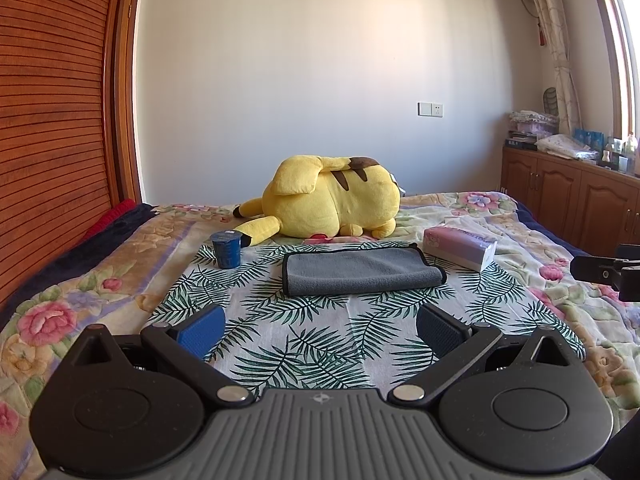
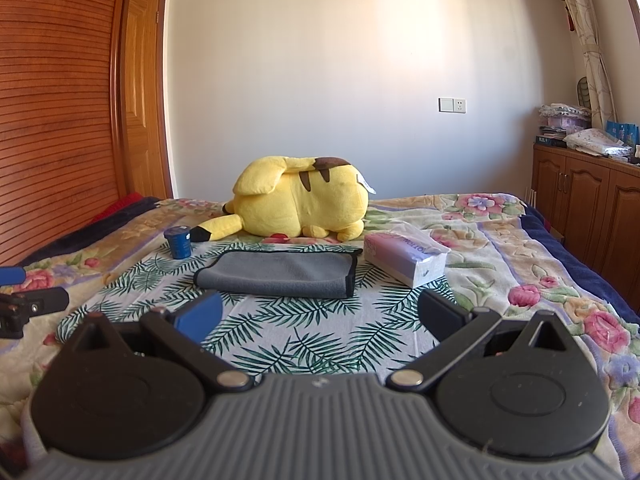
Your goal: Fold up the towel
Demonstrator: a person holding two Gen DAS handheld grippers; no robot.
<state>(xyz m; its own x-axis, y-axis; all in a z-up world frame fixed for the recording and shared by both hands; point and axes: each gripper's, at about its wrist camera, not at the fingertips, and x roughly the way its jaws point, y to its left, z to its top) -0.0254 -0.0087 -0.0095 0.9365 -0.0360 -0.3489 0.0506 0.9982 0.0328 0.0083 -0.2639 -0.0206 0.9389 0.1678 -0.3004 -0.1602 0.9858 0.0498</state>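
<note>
A grey towel with black trim [image 1: 360,271] lies folded flat on a leaf-print cloth [image 1: 304,344] on the bed; it also shows in the right wrist view [image 2: 280,274]. My left gripper [image 1: 320,326] is open and empty, held back from the towel's near edge. My right gripper [image 2: 320,312] is open and empty, also short of the towel. The right gripper's tip shows at the right edge of the left wrist view [image 1: 608,270]. The left gripper's tip shows at the left edge of the right wrist view [image 2: 24,304].
A yellow plush toy [image 1: 332,202] lies behind the towel. A blue cup [image 1: 226,249] stands at the cloth's far left corner. A tissue pack [image 1: 460,247] lies to the towel's right. A wooden wardrobe [image 1: 52,120] is on the left and cabinets [image 1: 568,192] on the right.
</note>
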